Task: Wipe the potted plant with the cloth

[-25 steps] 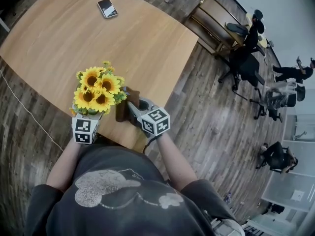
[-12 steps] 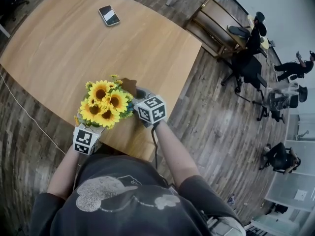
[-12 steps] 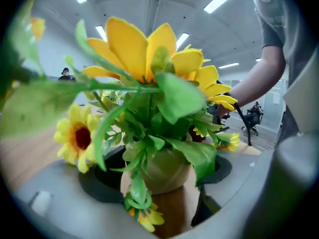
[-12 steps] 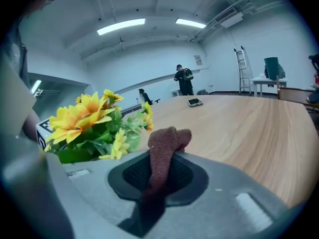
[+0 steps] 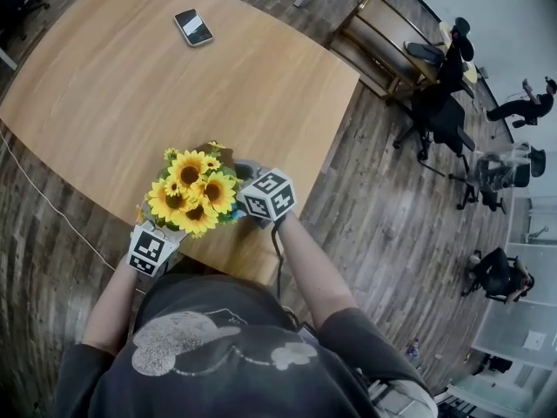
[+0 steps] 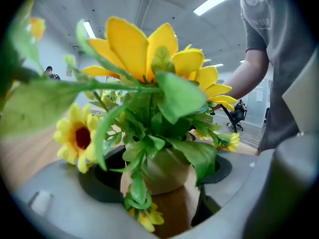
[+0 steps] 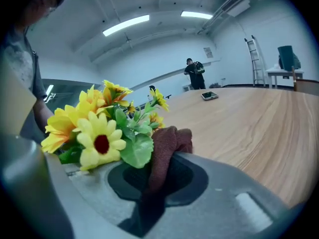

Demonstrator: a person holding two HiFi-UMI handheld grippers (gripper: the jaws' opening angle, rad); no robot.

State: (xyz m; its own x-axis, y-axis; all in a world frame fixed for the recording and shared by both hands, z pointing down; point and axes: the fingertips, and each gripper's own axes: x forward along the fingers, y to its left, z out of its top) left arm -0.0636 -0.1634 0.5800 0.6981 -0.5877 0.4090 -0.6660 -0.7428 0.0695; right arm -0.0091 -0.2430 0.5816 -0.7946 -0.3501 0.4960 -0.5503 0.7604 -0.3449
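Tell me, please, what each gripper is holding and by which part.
The left gripper holds the potted plant by its pot. The right gripper pinches the brown cloth low down, with a bunched fold sticking out past the jaws.

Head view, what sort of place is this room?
Most likely an open-plan office or lab: wheeled office chairs stand on the wood-look floor, long strip lights run across the ceiling, and a big wooden meeting table holds a phone.

Head view looks down; gripper views, seemingly opposed, share close sunflowers point(image 6: 130, 44).
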